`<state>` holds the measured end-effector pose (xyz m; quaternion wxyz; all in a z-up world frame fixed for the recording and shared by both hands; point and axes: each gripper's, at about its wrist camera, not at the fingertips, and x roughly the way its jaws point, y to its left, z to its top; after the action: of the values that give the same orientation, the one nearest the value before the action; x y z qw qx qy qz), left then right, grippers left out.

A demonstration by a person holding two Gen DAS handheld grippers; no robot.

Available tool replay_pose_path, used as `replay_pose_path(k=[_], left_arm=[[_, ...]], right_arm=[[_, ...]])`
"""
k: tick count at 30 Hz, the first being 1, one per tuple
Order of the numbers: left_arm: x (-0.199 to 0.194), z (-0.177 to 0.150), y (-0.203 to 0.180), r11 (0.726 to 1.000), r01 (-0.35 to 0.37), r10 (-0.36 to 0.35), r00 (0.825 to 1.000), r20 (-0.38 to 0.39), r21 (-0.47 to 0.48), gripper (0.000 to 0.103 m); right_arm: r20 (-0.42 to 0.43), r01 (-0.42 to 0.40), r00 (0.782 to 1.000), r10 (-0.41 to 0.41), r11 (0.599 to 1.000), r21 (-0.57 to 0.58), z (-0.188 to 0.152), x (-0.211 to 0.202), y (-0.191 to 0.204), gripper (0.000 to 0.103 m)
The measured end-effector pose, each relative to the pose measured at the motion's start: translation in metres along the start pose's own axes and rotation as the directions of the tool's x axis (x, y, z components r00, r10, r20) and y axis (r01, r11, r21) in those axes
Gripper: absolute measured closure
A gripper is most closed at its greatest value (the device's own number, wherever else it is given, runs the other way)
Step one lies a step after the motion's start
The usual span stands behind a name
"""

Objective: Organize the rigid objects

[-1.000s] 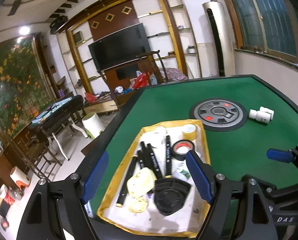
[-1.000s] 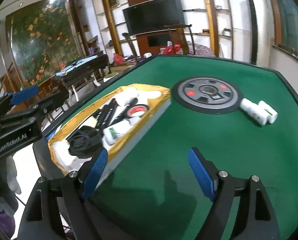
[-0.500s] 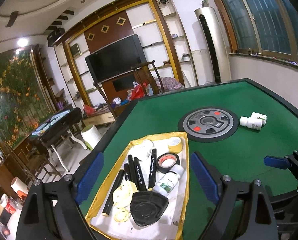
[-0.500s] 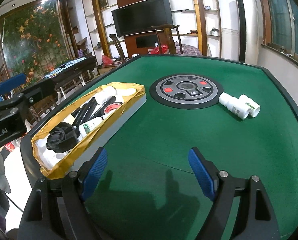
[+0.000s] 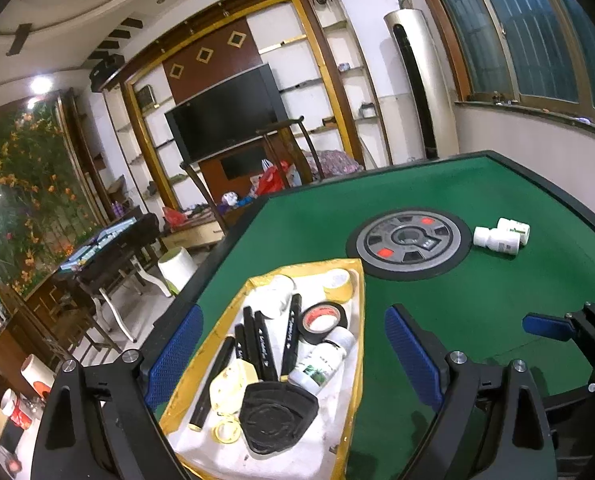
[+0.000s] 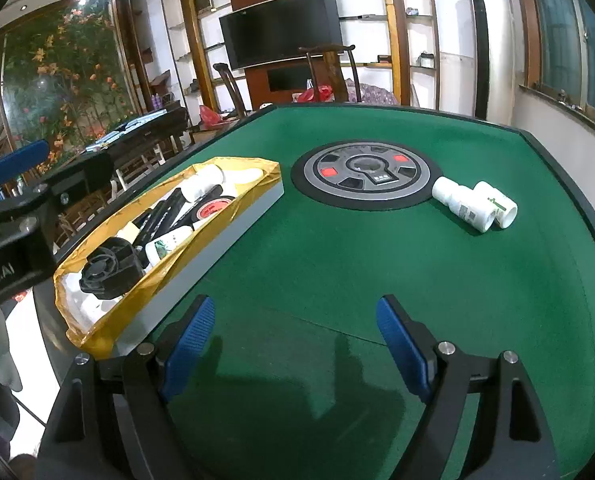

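Left gripper (image 5: 293,348): jaws were opening, nothing pressed between the pads; it hung above the near end of the tray.
Tray (image 5: 357,280): gold-rimmed, directly below and ahead of the left gripper, at the left edge of the green table (image 5: 497,300).
Tray contents: black markers (image 5: 257,340), black tape roll (image 5: 323,320), yellow tape roll (image 5: 337,282), a white bottle (image 5: 321,366) lying flat, a black fan-like part (image 5: 275,416) nearest the jaws.
Right gripper (image 6: 293,346): jaws stood wide, empty, over bare felt, right of the tray.
Loose bottles (image 6: 473,204): two white ones, lying side by side and touching, well ahead and right of the right gripper, just beside the round centre disc (image 6: 367,176).
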<state>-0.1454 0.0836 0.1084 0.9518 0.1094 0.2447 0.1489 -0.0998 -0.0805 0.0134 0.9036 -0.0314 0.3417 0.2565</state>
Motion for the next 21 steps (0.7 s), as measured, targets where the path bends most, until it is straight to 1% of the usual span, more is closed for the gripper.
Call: replay_pose_path(k=[2,4,7,8,9,10,11,12,13,14,16,17,18,20,21], left_arm=[[0.003,0.000,0.000,1.000,0.018,-0.018,1.000,-0.013,-0.012,0.009],[0.004,-0.001,0.004,0.998,0.047,-0.047,0.999,-0.008,-0.039,0.009],[-0.005,0.004,0.016,0.992,0.075,-0.071,0.996,0.047,-0.100,0.009],[-0.014,0.008,0.022,0.990,0.074,-0.064,0.994,0.092,-0.118,0.005],[-0.019,0.009,0.025,0.990,0.065,-0.051,0.992,0.116,-0.123,0.000],[-0.026,0.010,0.028,0.991,0.040,-0.021,0.989,0.147,-0.128,0.000],[-0.032,0.010,0.032,0.990,-0.019,0.042,0.985,0.167,-0.137,0.000],[-0.034,0.011,0.034,0.989,-0.041,0.065,0.983,0.169,-0.142,0.000],[-0.034,0.012,0.039,0.988,-0.034,0.059,0.985,0.165,-0.151,0.000],[-0.032,0.012,0.044,0.987,-0.009,0.034,0.988,0.154,-0.163,0.000],[-0.023,0.011,0.057,0.975,0.032,-0.006,0.993,0.118,-0.219,0.000],[-0.017,0.009,0.065,0.966,0.032,-0.009,0.996,0.089,-0.255,0.000],[-0.013,0.007,0.069,0.963,0.029,-0.009,0.997,0.072,-0.269,0.000],[-0.001,0.001,0.082,0.952,0.011,-0.006,1.000,0.016,-0.306,0.000],[0.001,-0.002,0.085,0.949,0.007,-0.007,1.000,0.003,-0.316,0.000]], right_arm=[[-0.005,-0.001,1.000,0.001,1.000,0.001,0.000,0.002,-0.001,0.021],[-0.008,-0.001,1.000,0.001,1.000,0.000,0.000,0.003,0.000,0.021],[-0.008,0.001,1.000,-0.001,1.000,-0.005,0.000,0.003,0.002,0.020],[-0.006,0.003,1.000,-0.003,1.000,-0.007,0.000,0.003,0.003,0.020],[-0.002,0.007,1.000,-0.007,1.000,-0.010,0.001,0.002,0.004,0.020],[0.004,0.011,1.000,-0.011,1.000,-0.014,0.001,0.002,0.006,0.020],[0.009,0.014,1.000,-0.014,1.000,-0.018,0.001,0.001,0.009,0.020],[0.015,0.017,1.000,-0.016,1.000,-0.024,0.002,0.000,0.012,0.020],[0.024,0.019,1.000,-0.018,0.999,-0.034,0.003,-0.002,0.018,0.020],[0.032,0.020,0.999,-0.019,0.999,-0.044,0.004,-0.004,0.023,0.020],[0.045,0.027,0.999,-0.024,0.997,-0.079,0.006,-0.007,0.036,0.020],[0.050,0.035,0.998,-0.030,0.994,-0.101,0.007,-0.008,0.043,0.020],[0.052,0.040,0.998,-0.034,0.992,-0.117,0.007,-0.009,0.048,0.020],[0.050,0.056,0.998,-0.048,0.985,-0.161,0.007,-0.007,0.062,0.020],[0.048,0.061,0.997,-0.053,0.982,-0.181,0.007,-0.006,0.068,0.020]])
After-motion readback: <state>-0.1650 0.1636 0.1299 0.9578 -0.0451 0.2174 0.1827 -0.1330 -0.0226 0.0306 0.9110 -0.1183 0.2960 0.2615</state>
